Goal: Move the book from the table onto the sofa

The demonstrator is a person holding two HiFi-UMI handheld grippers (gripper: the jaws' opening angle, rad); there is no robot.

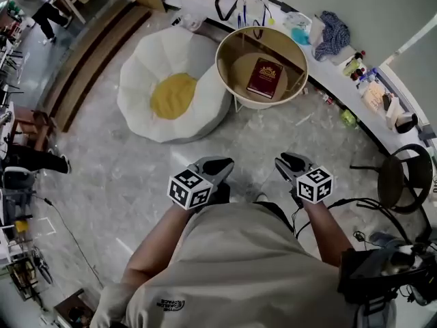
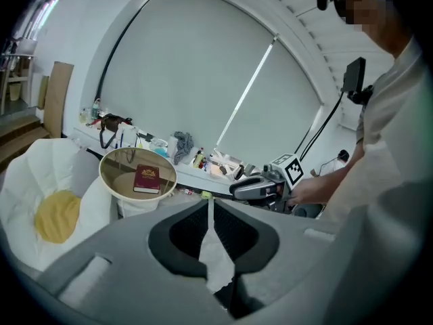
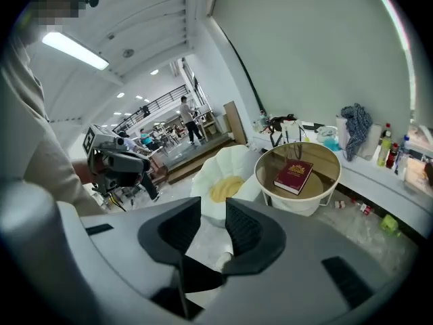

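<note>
The red book lies flat on the round table in the upper middle of the frame, just right of the white sofa. Lower down, the left gripper has its jaws pressed together and empty. The right gripper has its jaws apart with nothing between them.

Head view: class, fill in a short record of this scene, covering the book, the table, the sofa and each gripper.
book: dark red, lying flat on the table
table: round, rimmed, beside the sofa
sofa: white, petal-shaped, yellow centre
left gripper: shut, empty, well short of the table
right gripper: open, empty, well short of the table
</note>
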